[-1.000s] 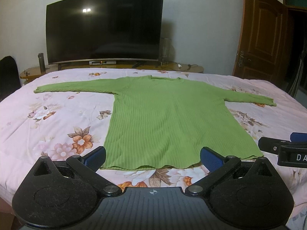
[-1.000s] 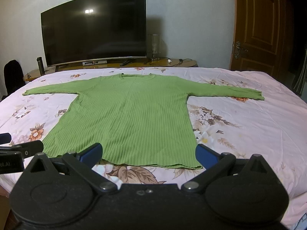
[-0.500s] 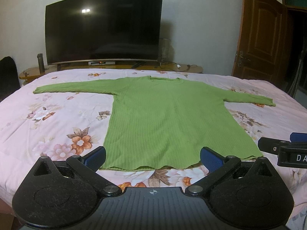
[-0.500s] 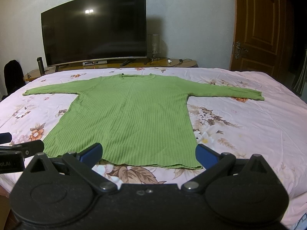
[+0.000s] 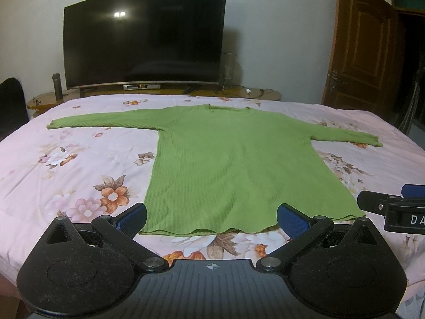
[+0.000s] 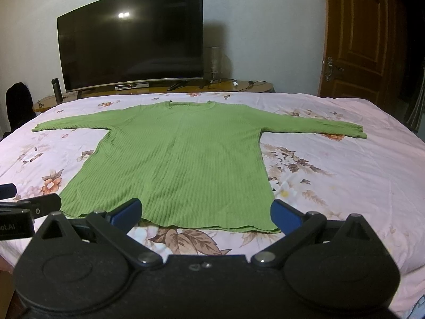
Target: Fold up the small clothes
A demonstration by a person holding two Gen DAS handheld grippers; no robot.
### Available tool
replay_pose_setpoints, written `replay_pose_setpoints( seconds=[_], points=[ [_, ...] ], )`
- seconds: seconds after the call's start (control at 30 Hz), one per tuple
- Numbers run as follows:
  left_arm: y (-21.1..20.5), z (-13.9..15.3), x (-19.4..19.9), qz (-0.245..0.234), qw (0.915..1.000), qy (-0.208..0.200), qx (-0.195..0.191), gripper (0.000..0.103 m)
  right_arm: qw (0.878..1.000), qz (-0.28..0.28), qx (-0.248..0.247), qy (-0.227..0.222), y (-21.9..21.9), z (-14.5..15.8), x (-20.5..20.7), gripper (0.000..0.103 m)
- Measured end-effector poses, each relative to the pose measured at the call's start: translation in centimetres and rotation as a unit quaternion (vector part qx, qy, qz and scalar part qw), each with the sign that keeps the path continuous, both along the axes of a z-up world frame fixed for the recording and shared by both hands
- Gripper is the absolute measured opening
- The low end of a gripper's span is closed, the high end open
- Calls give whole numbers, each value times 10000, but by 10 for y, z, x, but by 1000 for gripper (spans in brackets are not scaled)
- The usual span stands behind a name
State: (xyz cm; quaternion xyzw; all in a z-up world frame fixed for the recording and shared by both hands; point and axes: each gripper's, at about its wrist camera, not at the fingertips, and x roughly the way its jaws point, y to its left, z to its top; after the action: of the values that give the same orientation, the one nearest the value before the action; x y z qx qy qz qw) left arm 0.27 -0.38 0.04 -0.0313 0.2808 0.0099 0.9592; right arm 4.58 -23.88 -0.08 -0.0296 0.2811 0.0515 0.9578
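Observation:
A green ribbed long-sleeved sweater (image 5: pixel 233 164) lies flat on the bed, face up, sleeves spread out to both sides, hem nearest me. It also shows in the right wrist view (image 6: pixel 180 156). My left gripper (image 5: pixel 211 219) is open and empty, hovering just above the hem near the sweater's left half. My right gripper (image 6: pixel 206 214) is open and empty, hovering above the hem near the right half. Each gripper shows at the edge of the other's view: the right one (image 5: pixel 393 207) and the left one (image 6: pixel 24 210).
The bed has a pink floral cover (image 5: pixel 79 175). Behind it stands a large dark TV (image 5: pixel 144 40) on a low wooden stand (image 6: pixel 239 86) with a dark bottle (image 5: pixel 57 83). A brown door (image 5: pixel 358 47) is at the right. A black chair back (image 5: pixel 12 106) is at far left.
Both grippers have hardly moved; the view has shifted very slightly. The sweater lies as before.

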Motion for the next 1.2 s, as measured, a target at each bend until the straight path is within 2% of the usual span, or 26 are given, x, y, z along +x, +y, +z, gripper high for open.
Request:
replay_pose_setpoints(
  seconds=[1.2],
  points=[
    [4, -1, -3, 4, 10000, -12, -22, 103, 10000, -3, 19, 20, 1, -1, -2, 103]
  ],
)
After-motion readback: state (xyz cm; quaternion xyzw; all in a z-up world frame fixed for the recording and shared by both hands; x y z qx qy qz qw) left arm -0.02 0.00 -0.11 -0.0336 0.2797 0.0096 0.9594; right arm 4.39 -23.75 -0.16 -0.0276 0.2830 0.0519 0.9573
